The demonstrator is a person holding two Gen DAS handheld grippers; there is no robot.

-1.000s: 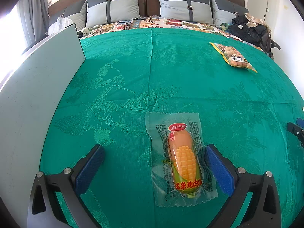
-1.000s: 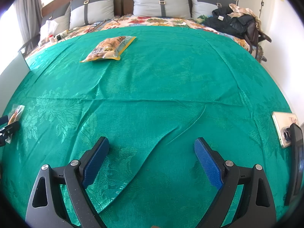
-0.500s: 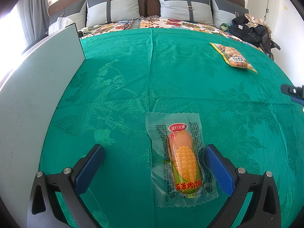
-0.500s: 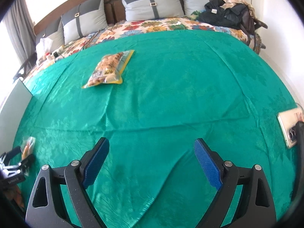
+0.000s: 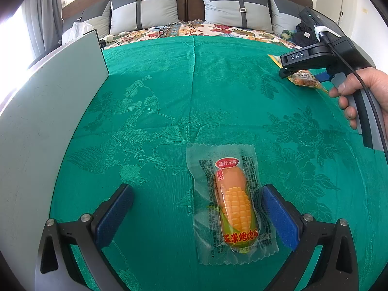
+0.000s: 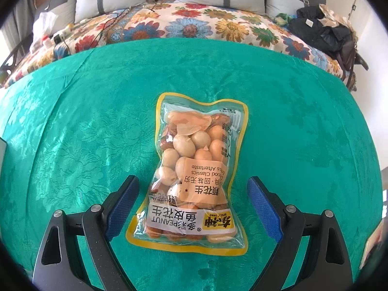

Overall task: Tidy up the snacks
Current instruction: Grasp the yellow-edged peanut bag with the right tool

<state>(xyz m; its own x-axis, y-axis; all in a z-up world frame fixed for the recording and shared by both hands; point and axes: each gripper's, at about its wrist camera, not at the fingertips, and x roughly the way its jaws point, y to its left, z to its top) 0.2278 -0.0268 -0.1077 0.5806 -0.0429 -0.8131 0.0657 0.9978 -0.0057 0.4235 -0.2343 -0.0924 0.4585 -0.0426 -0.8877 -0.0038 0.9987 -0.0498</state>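
Note:
A clear packet with a corn-printed sausage [image 5: 234, 206] lies flat on the green cloth [image 5: 169, 97]. My left gripper [image 5: 194, 191] stands open around the packet, whose edge is close to the right pad [image 5: 276, 215]. A yellow-edged bag of peanuts [image 6: 197, 169] lies farther back on the right. My right gripper [image 6: 192, 181] hangs over the bag's near half with the bag between its jaws. The jaws are closing, and the pads [image 6: 121, 203] stand clear of the bag. The left wrist view shows that gripper [image 5: 315, 55] held by a hand [image 5: 363, 92] above the peanut bag [image 5: 303, 77].
A pale grey panel [image 5: 48, 121] stands along the left side of the cloth. Behind the cloth are a floral blanket [image 6: 189, 29], grey pillows [image 5: 143, 12], cables and a black bag [image 6: 322, 31]. A phone-like object [image 6: 373, 245] lies at the right edge.
My right gripper has swept across the bed to the peanut bag, which now lies between its jaws. It has come into the left wrist view. The left gripper and sausage packet have not moved.

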